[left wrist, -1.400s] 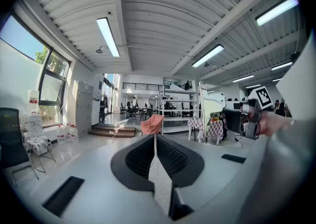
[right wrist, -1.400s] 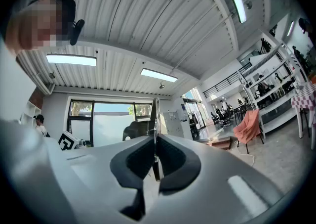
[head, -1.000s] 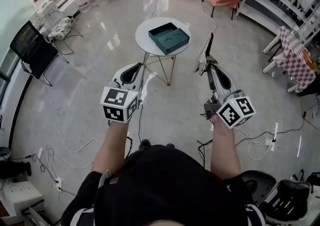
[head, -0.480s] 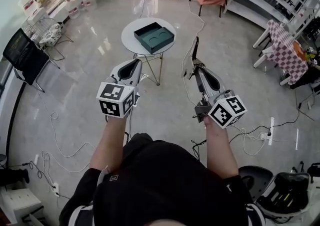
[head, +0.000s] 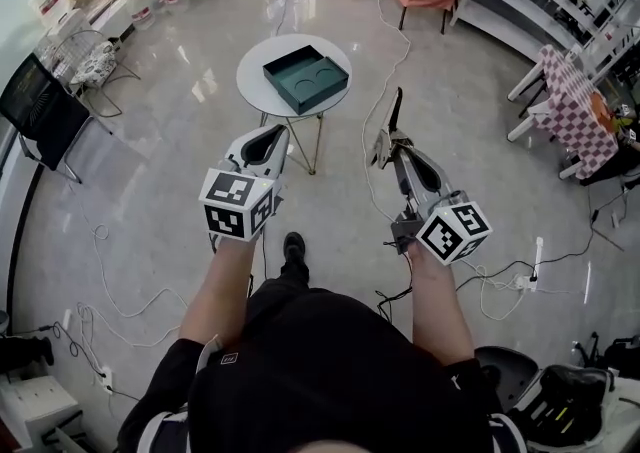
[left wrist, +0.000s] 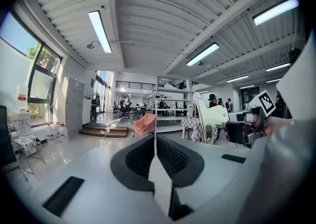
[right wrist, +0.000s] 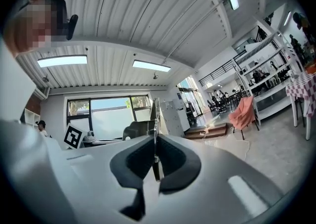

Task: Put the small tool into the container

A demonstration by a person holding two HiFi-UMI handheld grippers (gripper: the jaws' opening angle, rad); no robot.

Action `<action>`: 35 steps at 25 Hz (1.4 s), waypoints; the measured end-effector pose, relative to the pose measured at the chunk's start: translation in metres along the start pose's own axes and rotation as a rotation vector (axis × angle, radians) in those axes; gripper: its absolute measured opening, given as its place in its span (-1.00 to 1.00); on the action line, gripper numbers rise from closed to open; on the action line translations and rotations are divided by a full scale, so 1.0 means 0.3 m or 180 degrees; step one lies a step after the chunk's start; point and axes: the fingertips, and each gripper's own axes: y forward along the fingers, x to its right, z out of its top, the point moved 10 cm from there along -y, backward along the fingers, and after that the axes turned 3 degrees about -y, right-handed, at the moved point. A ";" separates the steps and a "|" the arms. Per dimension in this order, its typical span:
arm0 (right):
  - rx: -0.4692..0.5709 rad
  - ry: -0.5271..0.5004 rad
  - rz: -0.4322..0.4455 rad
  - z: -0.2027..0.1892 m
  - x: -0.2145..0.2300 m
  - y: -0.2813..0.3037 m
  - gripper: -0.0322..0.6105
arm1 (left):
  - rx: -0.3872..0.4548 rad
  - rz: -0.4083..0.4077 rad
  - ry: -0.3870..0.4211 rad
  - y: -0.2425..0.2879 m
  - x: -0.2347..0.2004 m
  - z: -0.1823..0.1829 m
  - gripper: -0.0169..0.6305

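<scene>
Head view: short of the container [head: 290, 74] and to its right, the right gripper [head: 386, 148] pinches the small tool [head: 396, 111], its long axis pointing onward. The left gripper [head: 267, 137], pressed together and empty, hangs just short of the container.

Small tool [right wrist: 155, 119] edge-on, kind unclear, container [head: 283, 89] interior too small, person [head: 320, 371] cropped at bottom

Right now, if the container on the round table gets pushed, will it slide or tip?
The container looks low and wide, so it would probably slide on the smooth tabletop rather than tip. The table's thin legs suggest it might wobble.
</scene>
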 end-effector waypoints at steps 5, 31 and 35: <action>-0.0150 -0.0047 -0.0044 -0.031 0.094 0.196 -0.87 | -0.0112 -0.0002 -0.0074 0.164 -0.142 -0.023 -0.89; -0.0676 0.0248 0.0343 -0.143 0.517 1.088 -0.86 | -0.0368 0.0449 -0.0296 0.708 -0.774 0.023 -0.89; -0.0771 0.0264 0.0489 -0.156 0.679 1.242 -0.87 | -0.0425 0.0613 -0.0328 0.868 -0.834 0.030 -0.89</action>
